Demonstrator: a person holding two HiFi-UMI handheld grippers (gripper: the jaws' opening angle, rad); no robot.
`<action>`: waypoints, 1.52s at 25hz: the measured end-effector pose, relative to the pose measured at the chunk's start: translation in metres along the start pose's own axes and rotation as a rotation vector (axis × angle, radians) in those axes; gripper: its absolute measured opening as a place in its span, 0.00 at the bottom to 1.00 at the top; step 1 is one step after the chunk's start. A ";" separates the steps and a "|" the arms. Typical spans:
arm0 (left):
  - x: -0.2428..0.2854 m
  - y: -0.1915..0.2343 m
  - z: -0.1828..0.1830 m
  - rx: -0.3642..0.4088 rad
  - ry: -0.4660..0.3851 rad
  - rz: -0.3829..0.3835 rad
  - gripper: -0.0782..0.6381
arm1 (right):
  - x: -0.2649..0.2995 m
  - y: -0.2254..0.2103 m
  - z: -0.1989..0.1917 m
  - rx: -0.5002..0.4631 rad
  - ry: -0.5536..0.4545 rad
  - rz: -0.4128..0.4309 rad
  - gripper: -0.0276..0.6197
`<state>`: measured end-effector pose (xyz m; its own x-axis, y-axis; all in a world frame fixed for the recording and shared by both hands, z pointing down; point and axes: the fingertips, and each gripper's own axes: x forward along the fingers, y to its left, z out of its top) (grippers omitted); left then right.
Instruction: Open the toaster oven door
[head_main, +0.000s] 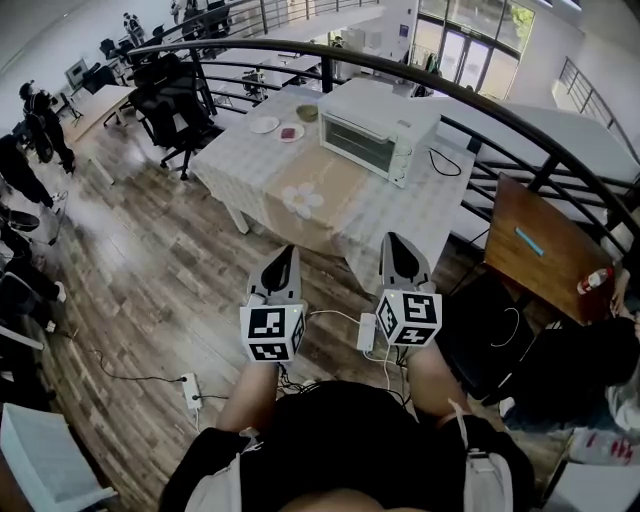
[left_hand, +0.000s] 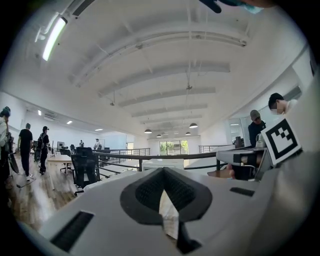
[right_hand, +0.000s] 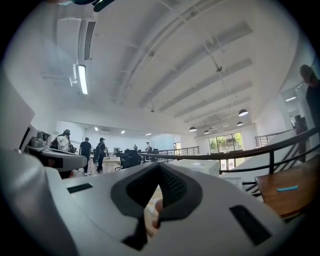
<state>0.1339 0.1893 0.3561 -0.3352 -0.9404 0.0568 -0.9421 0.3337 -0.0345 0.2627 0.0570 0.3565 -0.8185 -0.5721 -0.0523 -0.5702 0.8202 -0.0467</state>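
Observation:
The white toaster oven (head_main: 377, 127) stands on the far right part of a table with a checked cloth (head_main: 250, 165), its glass door shut and facing me. Both grippers are held low near my body, well short of the table. The left gripper (head_main: 284, 268) and the right gripper (head_main: 399, 258) point toward the table, both shut with nothing held. In the left gripper view the jaws of the left gripper (left_hand: 162, 170) meet at the tip, and the oven's top (left_hand: 161, 162) shows just beyond. In the right gripper view the right gripper (right_hand: 159, 166) is shut, with the oven (right_hand: 202, 165) ahead to the right.
Two small plates (head_main: 265, 124) and a bowl (head_main: 307, 112) sit on the table left of the oven. A black curved railing (head_main: 480, 100) runs behind and to the right. Office chairs (head_main: 175, 105) stand at left, a wooden table (head_main: 545, 250) at right, and a power strip (head_main: 192, 392) lies on the floor.

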 end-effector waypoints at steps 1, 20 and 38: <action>0.001 0.003 -0.002 -0.001 0.002 -0.006 0.13 | 0.002 0.004 -0.001 -0.003 0.004 0.002 0.05; 0.036 0.070 -0.032 0.007 0.059 -0.107 0.13 | 0.041 0.027 -0.029 0.024 0.017 -0.146 0.05; 0.233 0.114 -0.008 0.046 0.046 -0.122 0.13 | 0.222 -0.059 -0.024 0.025 0.016 -0.174 0.05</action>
<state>-0.0517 0.0084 0.3738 -0.2194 -0.9695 0.1089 -0.9746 0.2126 -0.0703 0.1136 -0.1183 0.3716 -0.7087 -0.7051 -0.0254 -0.7017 0.7081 -0.0789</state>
